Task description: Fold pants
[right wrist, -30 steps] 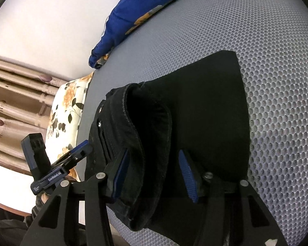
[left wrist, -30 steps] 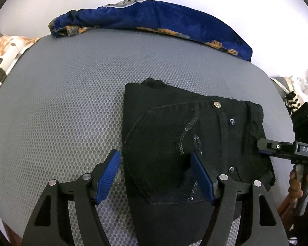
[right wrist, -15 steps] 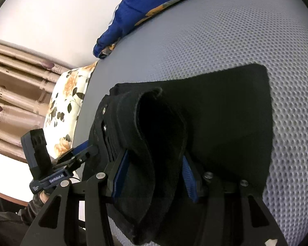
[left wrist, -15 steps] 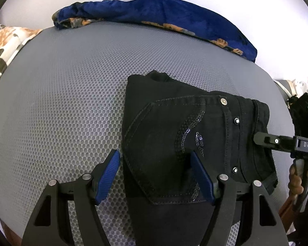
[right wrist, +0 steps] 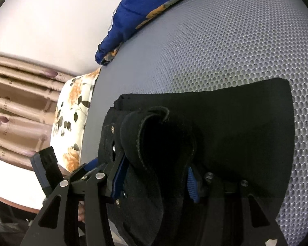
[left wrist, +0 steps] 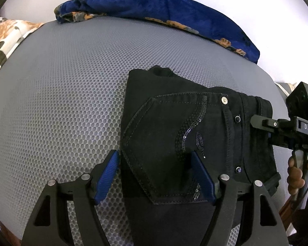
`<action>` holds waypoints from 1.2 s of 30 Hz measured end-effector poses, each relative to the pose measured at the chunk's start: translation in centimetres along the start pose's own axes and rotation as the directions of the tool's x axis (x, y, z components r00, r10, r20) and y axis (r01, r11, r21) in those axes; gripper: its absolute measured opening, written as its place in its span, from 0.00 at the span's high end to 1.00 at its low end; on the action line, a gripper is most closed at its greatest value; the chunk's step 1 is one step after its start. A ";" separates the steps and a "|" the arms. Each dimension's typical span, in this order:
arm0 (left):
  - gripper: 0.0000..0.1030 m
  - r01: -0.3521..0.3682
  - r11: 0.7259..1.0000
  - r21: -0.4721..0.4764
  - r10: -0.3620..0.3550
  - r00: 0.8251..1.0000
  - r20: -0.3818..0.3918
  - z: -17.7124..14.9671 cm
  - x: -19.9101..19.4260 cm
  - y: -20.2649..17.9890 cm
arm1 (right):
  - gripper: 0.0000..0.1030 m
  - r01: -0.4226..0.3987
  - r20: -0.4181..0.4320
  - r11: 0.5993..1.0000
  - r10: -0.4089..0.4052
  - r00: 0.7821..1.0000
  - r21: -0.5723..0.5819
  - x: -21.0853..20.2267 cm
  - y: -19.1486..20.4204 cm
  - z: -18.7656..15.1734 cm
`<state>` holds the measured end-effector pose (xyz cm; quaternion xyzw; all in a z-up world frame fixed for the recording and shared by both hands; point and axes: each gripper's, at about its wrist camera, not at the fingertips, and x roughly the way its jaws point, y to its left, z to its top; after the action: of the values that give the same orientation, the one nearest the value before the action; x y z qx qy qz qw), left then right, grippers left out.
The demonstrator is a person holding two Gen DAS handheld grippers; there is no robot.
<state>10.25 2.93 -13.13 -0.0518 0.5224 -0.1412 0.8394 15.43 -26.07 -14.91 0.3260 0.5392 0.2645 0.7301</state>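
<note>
Black pants [left wrist: 174, 127] lie folded on the grey mesh surface [left wrist: 61, 92], back pocket with sequin trim facing up. My left gripper [left wrist: 154, 176] stands open low over the pocket, one pad on the mesh beside the pants' left edge, the other over the cloth. My right gripper [right wrist: 154, 181] has a bunched waistband fold [right wrist: 154, 143] between its pads, held up above the flat part of the pants [right wrist: 246, 123]; its jaws are opening slightly while the pads still touch the cloth. In the left wrist view the right gripper [left wrist: 256, 122] reaches in at the pants' right edge.
A blue floral blanket [left wrist: 164, 14] lies along the far edge of the mesh. A floral cushion [right wrist: 71, 110] and beige curtains [right wrist: 14, 102] sit off the left side. A person's hand [left wrist: 295, 172] grips the right tool's handle at the surface's right edge.
The right gripper has carried the waistband fold further across the flat pants, and the fold now bulges higher between its pads. The left gripper has stayed put over the pocket.
</note>
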 end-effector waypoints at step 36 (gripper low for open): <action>0.25 0.060 0.997 -0.042 -0.060 0.998 0.019 1.6 -1.7 1.2 | 0.89 0.086 0.082 0.991 -0.078 0.994 -0.101 -3.1 7.2 -1.8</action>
<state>11.23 4.50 -11.21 -0.0867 0.5162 -0.1546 0.8379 12.59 -23.41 -7.90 0.2749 0.5087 0.2494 0.7768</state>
